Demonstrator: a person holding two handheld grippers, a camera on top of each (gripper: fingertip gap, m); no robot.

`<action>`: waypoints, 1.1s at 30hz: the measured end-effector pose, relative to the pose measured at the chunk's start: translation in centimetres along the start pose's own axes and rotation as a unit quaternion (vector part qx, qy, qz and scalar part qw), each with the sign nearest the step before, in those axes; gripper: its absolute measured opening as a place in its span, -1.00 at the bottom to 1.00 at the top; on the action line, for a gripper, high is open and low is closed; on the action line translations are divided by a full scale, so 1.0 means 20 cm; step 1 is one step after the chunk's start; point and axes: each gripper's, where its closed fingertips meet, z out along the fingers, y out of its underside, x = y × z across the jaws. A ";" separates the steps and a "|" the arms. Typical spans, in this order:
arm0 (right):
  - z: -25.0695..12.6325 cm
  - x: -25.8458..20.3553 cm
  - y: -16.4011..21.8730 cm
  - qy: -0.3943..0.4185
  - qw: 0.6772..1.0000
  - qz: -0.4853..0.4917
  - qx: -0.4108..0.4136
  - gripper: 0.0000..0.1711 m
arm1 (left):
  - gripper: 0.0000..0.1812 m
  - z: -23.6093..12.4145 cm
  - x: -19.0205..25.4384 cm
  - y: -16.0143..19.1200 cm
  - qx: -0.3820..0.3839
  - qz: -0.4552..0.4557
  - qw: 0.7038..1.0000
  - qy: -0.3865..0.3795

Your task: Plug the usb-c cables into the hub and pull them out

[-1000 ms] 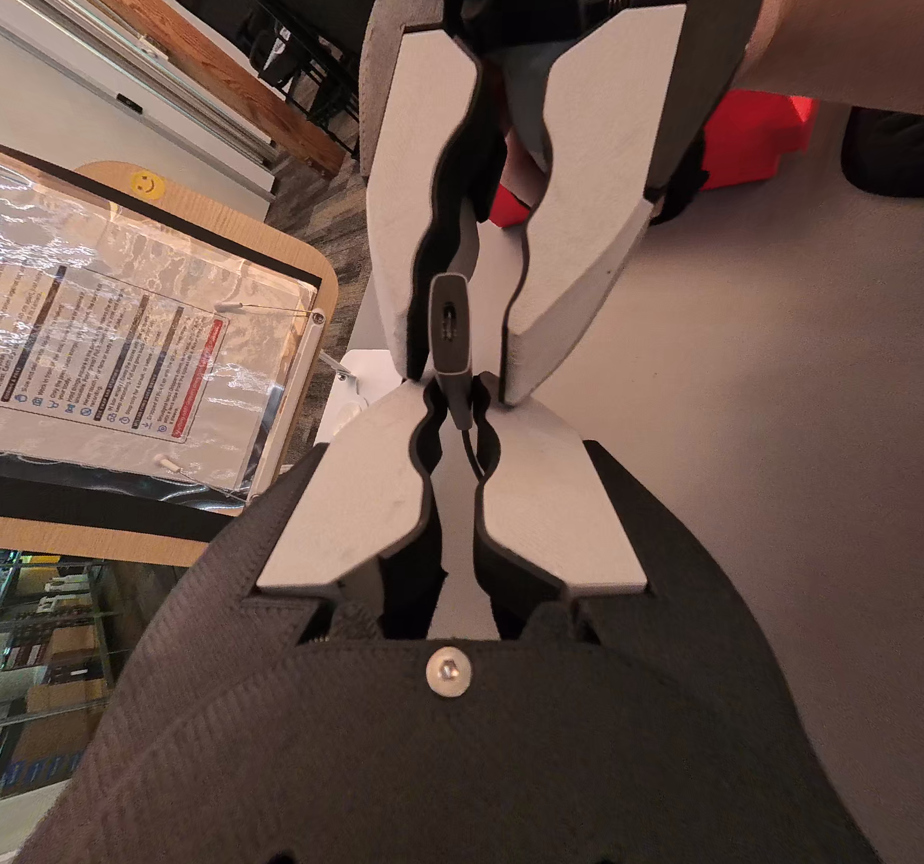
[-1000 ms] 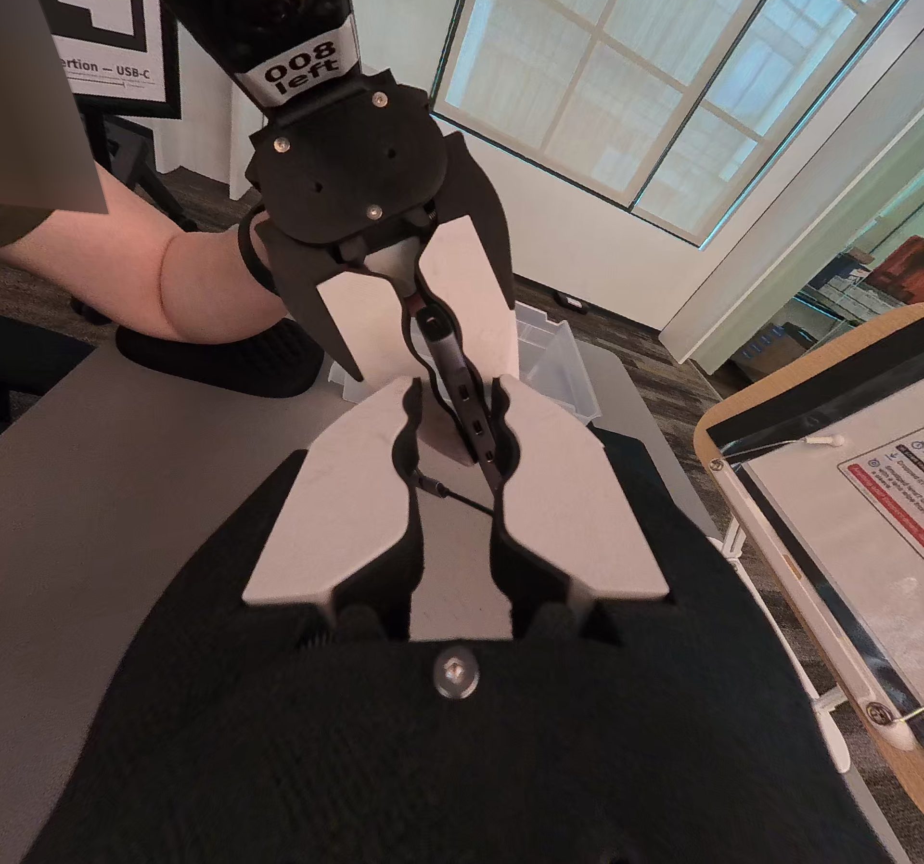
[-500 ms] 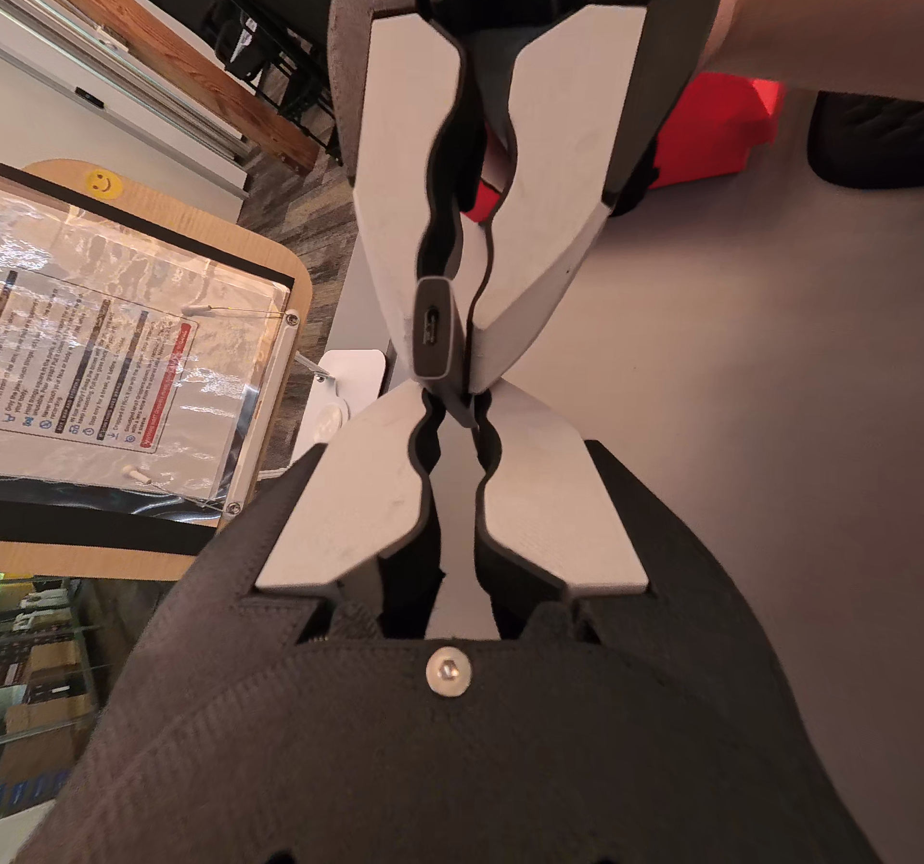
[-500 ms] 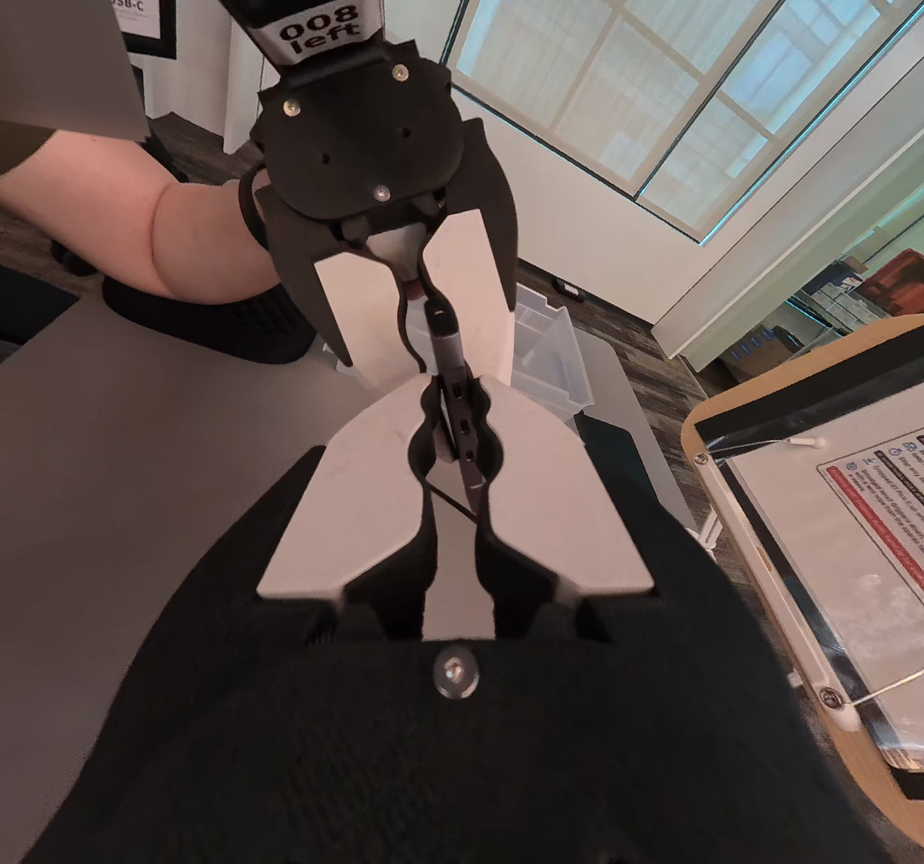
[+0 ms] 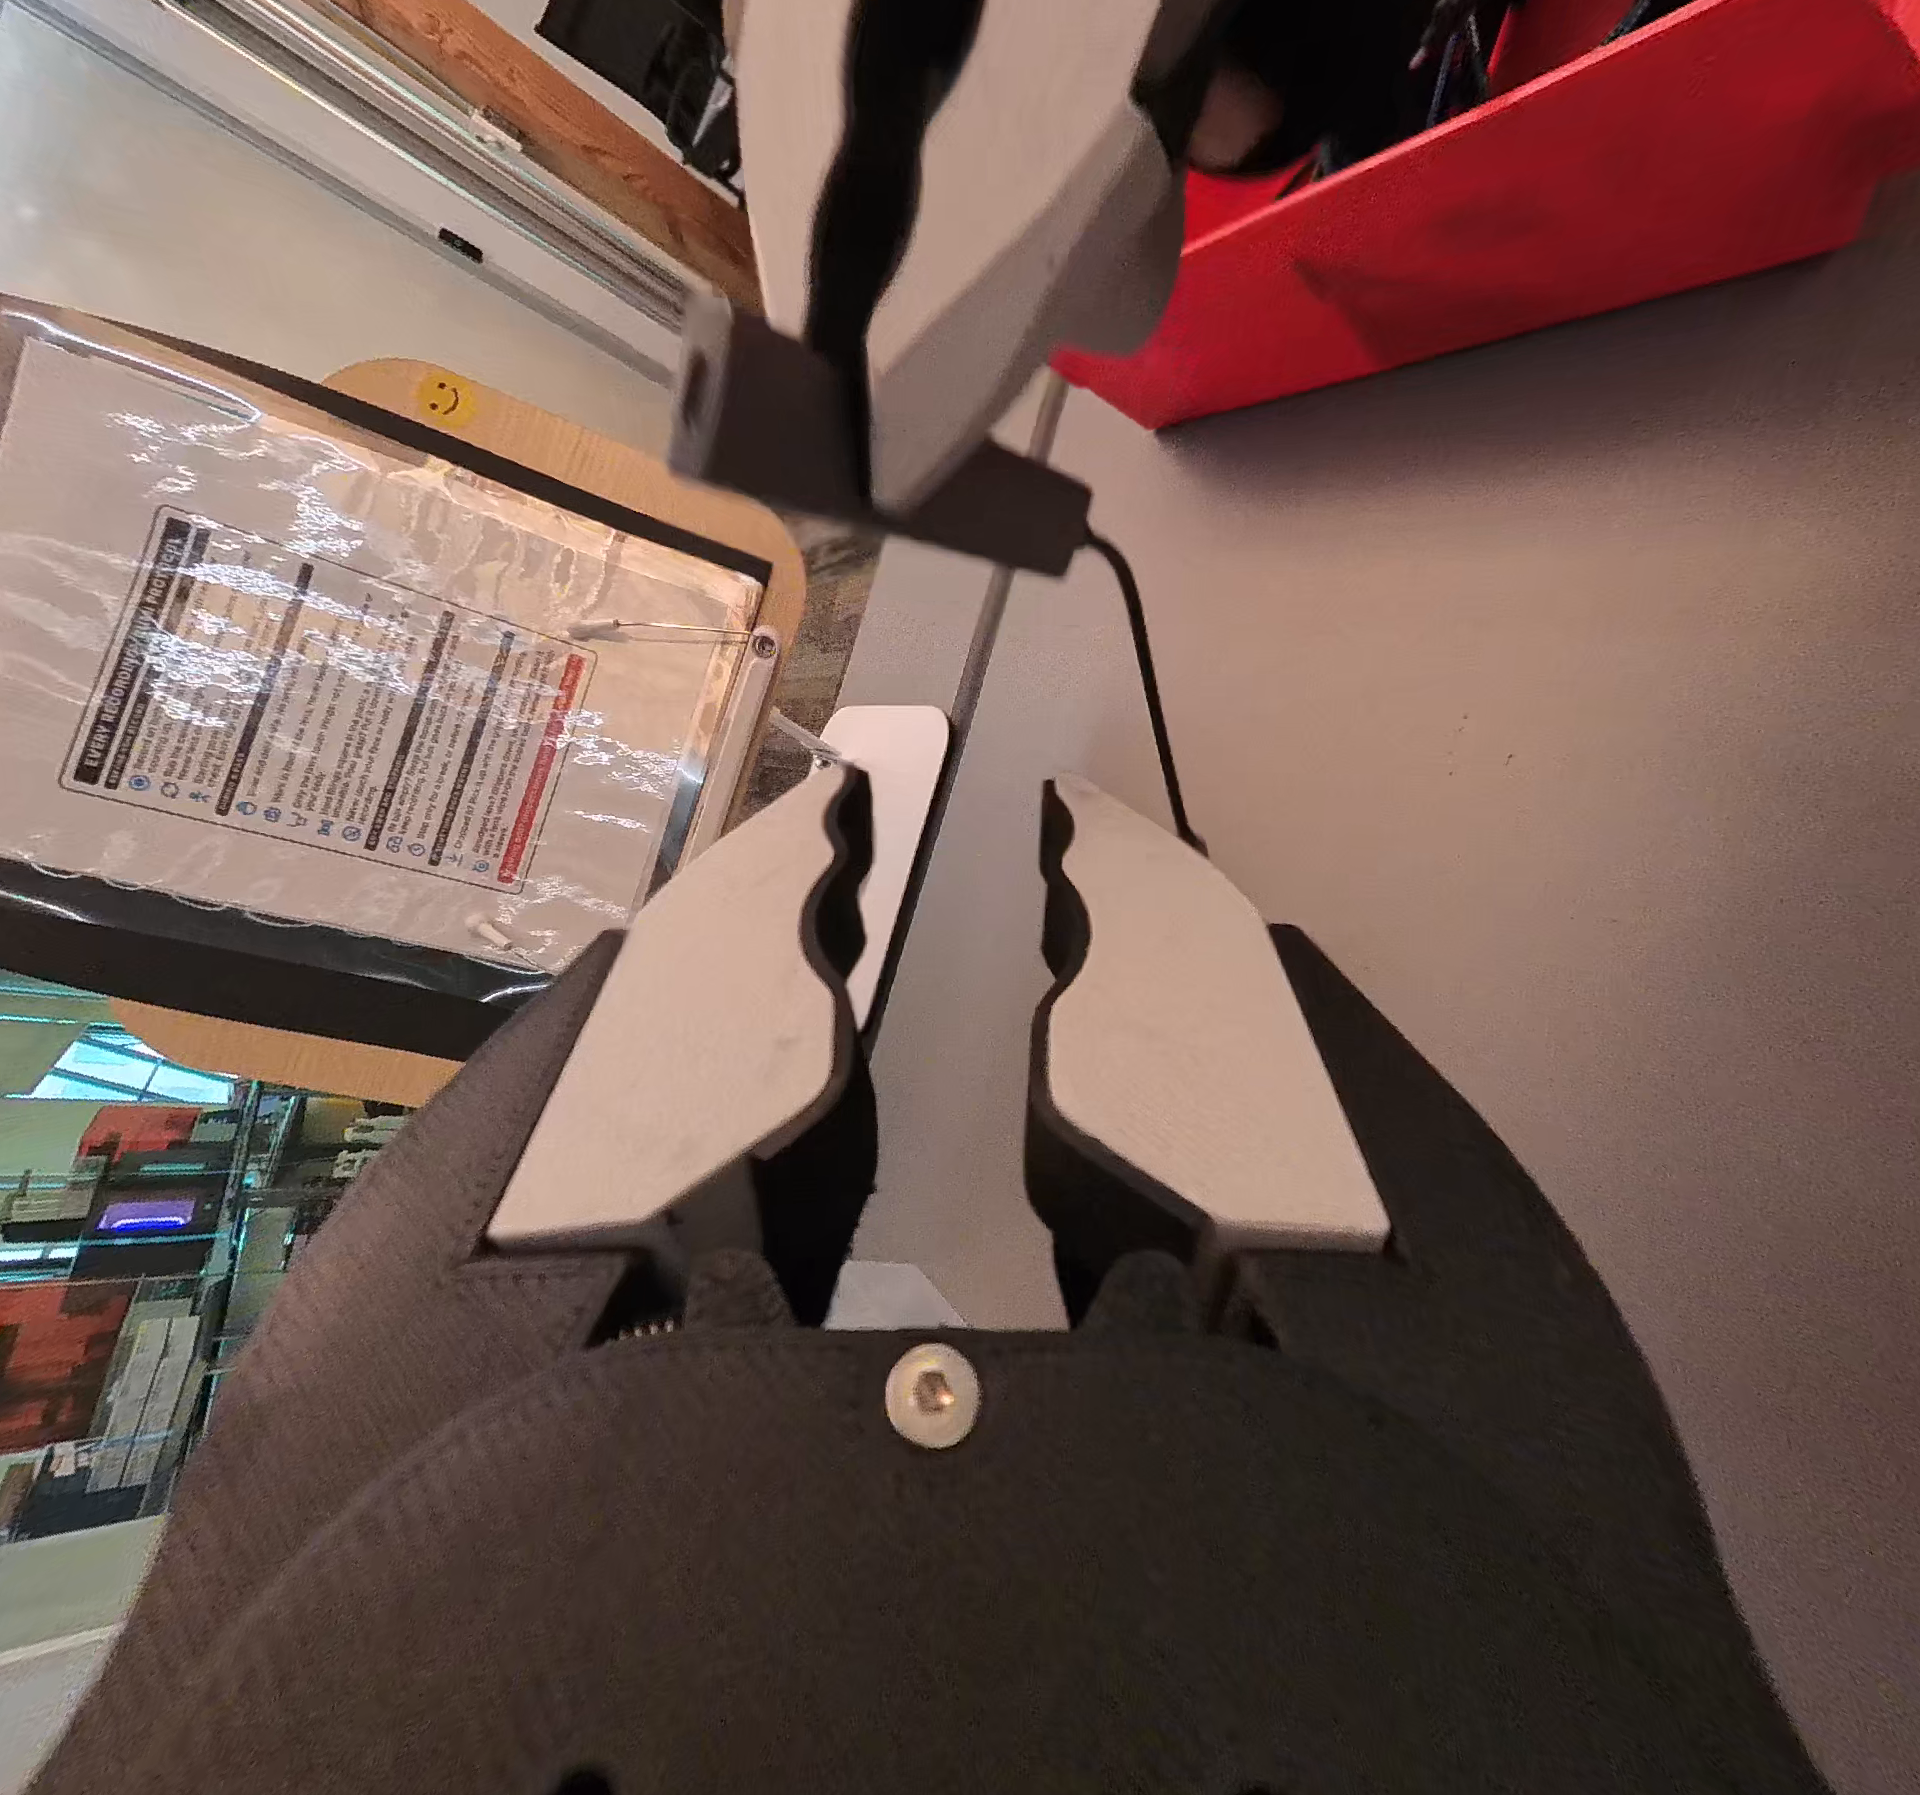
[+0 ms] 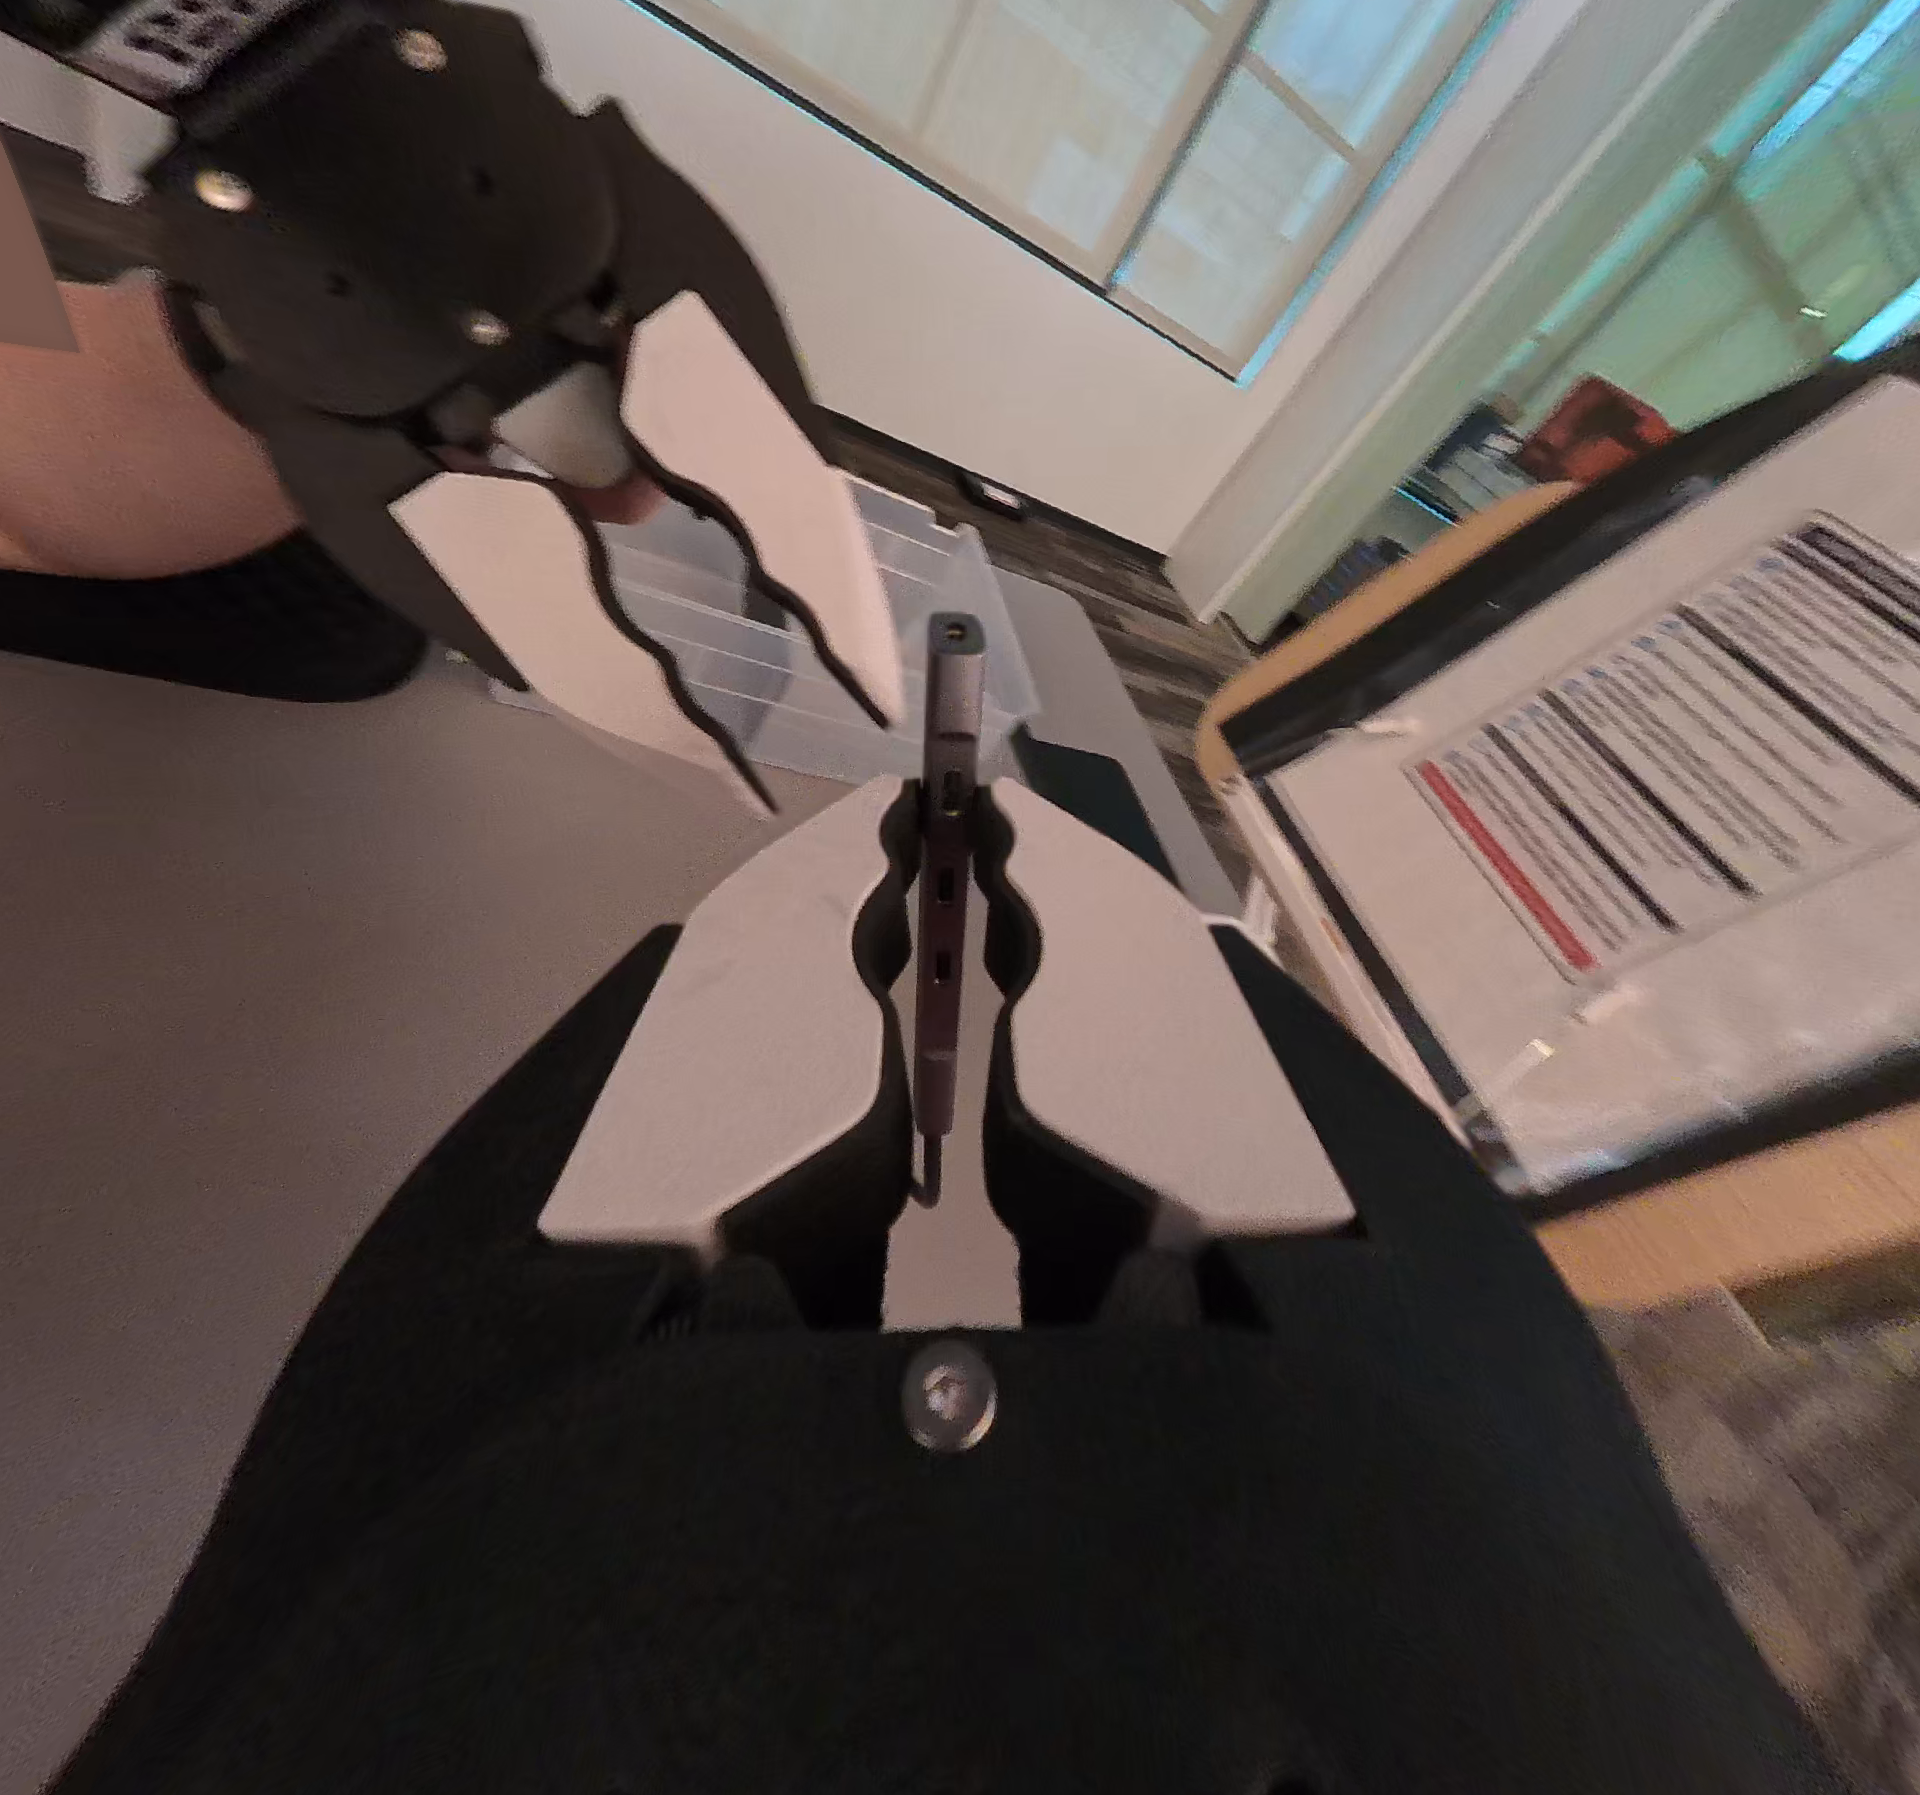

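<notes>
The hub (image 6: 948, 758) is a thin dark grey bar with several ports along its edge. My right gripper (image 6: 951, 795) is shut on it and holds it edge-on above the grey table (image 6: 312, 914). In the left wrist view the hub (image 5: 769, 415) sticks out sideways from the right gripper (image 5: 862, 488) at the top. The hub's thin black cable (image 5: 1143, 685) hangs down to the table. My left gripper (image 5: 951, 789) is open and empty, a short way from the hub. It also shows blurred in the right wrist view (image 6: 826, 763).
A red bin (image 5: 1558, 187) holding cables stands on the table beyond the right gripper. A clear plastic container (image 6: 727, 644) sits behind the left gripper. A wooden board with a laminated sheet (image 5: 364, 654) stands past the table edge. A person's forearm (image 6: 125, 457) is at the left. One gripper's finger ends stand about 5 cm off the other's.
My left gripper has opened, let go of the hub and drawn back. My right gripper has closed on the hub and now holds it alone, turned edge-on.
</notes>
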 end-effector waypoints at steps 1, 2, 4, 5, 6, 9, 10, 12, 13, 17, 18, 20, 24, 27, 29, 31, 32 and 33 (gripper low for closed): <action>-0.04 0.05 0.00 0.023 1.000 -0.001 -0.007 -0.88 | -0.62 0.00 0.00 0.01 -0.004 -0.002 1.000 -0.001; -0.09 0.09 0.00 0.048 0.999 -0.003 -0.011 -0.88 | -0.57 0.01 -0.01 0.02 -0.010 -0.005 1.000 -0.002; -0.23 0.21 -0.03 0.119 0.993 -0.015 -0.020 -0.88 | -0.51 0.02 -0.01 0.04 -0.023 -0.013 1.000 0.002; -0.32 0.27 -0.06 0.160 0.987 -0.021 -0.020 -0.88 | -0.50 0.02 -0.01 0.05 -0.025 -0.017 1.000 0.003; -0.43 0.33 -0.09 0.203 0.979 -0.026 -0.012 -0.88 | -0.50 0.02 -0.01 0.05 -0.024 -0.020 1.000 0.002; -0.75 0.47 -0.12 0.319 0.947 -0.027 -0.005 -0.88 | -0.51 0.02 0.00 0.02 -0.009 -0.033 0.999 0.009; -0.84 0.51 -0.10 0.349 0.937 -0.022 -0.015 -0.89 | -0.51 0.02 0.01 0.01 -0.005 -0.037 0.999 0.012; -0.98 0.56 -0.02 0.389 0.920 -0.005 -0.038 -0.88 | -0.51 0.03 0.02 0.01 -0.004 -0.042 0.999 0.018; -1.02 0.59 0.05 0.400 0.915 0.012 -0.055 -0.89 | -0.50 0.04 0.03 0.01 -0.006 -0.043 0.999 0.021; -1.11 0.68 0.45 0.414 0.891 0.097 -0.157 -0.88 | -0.49 0.07 0.07 0.02 -0.009 -0.058 0.997 0.045; -1.11 0.68 0.57 0.406 0.886 0.120 -0.187 -0.88 | -0.49 0.07 0.07 0.02 -0.010 -0.062 0.997 0.048; -1.09 0.67 0.75 0.387 0.879 0.139 -0.242 -0.87 | -0.49 0.08 0.08 0.03 -0.012 -0.065 0.996 0.053; -1.01 0.67 0.90 0.367 0.866 0.117 -0.319 -0.88 | -0.49 0.10 0.08 0.05 -0.018 -0.068 0.996 0.056; -0.96 0.66 0.96 0.357 0.857 0.097 -0.359 -0.87 | -0.50 0.10 0.08 0.05 -0.019 -0.071 0.996 0.059; -0.93 0.66 0.98 0.350 0.853 0.088 -0.377 -0.87 | -0.50 0.10 0.09 0.06 -0.020 -0.072 0.995 0.061; -0.93 0.66 1.00 0.350 0.848 0.081 -0.389 -0.87 | -0.50 0.11 0.09 0.06 -0.022 -0.071 0.995 0.063; -0.92 0.66 1.01 0.351 0.846 0.078 -0.393 -0.87 | -0.50 0.11 0.10 0.06 -0.022 -0.069 0.995 0.065; -0.92 0.66 1.01 0.351 0.845 0.075 -0.396 -0.87 | -0.50 0.11 0.10 0.06 -0.023 -0.068 0.995 0.066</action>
